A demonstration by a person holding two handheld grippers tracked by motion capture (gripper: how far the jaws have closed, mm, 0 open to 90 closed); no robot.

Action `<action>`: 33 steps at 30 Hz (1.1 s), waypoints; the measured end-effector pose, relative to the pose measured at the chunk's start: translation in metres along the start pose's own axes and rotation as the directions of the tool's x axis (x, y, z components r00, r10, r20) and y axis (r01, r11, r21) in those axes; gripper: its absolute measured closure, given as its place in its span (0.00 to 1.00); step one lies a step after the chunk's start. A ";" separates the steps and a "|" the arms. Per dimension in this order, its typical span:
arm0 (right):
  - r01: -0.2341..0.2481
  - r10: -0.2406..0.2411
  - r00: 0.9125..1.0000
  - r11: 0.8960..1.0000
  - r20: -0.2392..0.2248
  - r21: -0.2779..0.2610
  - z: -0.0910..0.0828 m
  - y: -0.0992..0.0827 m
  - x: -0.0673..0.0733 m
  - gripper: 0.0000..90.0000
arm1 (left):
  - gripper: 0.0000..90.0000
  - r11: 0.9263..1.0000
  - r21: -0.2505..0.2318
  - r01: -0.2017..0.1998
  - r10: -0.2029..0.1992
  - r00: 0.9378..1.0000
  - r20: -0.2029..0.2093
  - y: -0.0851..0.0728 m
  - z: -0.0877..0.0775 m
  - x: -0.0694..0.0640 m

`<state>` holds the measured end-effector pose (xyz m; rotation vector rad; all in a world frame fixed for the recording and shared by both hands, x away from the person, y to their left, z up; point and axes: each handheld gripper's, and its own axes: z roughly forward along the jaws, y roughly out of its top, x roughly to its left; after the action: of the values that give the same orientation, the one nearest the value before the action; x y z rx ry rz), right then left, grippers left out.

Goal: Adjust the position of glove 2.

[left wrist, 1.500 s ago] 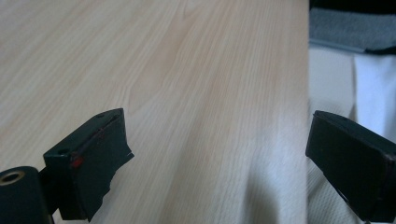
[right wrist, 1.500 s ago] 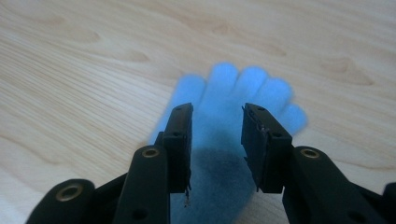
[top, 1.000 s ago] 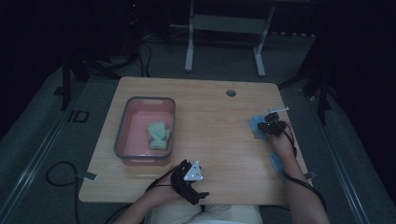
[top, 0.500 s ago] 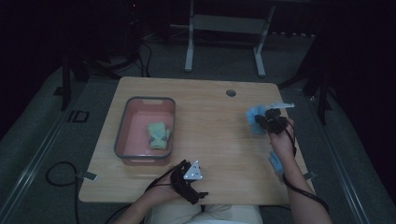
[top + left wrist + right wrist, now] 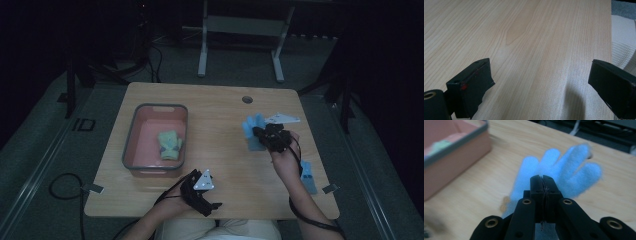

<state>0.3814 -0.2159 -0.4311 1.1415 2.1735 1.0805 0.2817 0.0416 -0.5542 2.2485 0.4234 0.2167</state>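
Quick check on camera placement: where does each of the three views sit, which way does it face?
High view: above the person's side, looking forward and down at the table; both forearms, left claw, right claw show.
Left gripper view: rides the left claw, facing bare tabletop; jaws apart.
Right gripper view: rides the right claw, shut on a blue glove, facing the pink bin.
Shared: high view and right gripper view both show glove and bin.

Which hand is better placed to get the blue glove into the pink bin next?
Right. The right gripper is shut on the blue glove and holds it above the table, right of the pink bin. The left gripper sits open and empty at the near edge.
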 end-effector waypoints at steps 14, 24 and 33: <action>-0.031 0.029 0.999 0.998 0.026 0.057 0.018 -0.038 0.042 0.98 | 0.05 1.000 -0.001 -0.007 0.007 1.000 -0.014 -0.001 0.000 0.000; -0.121 0.121 0.993 0.985 0.014 0.122 0.043 -0.072 0.046 0.98 | 0.05 1.000 0.005 -0.020 0.020 1.000 -0.016 -0.001 0.001 -0.001; -0.109 0.117 0.993 0.979 -0.035 0.173 0.061 -0.085 0.051 0.96 | 0.05 1.000 0.005 -0.020 0.021 1.000 -0.010 -0.001 0.001 -0.001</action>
<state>0.3543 -0.1768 -0.5372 1.3427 2.2966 0.9895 0.2808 0.0411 -0.5555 2.2585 0.4071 0.2384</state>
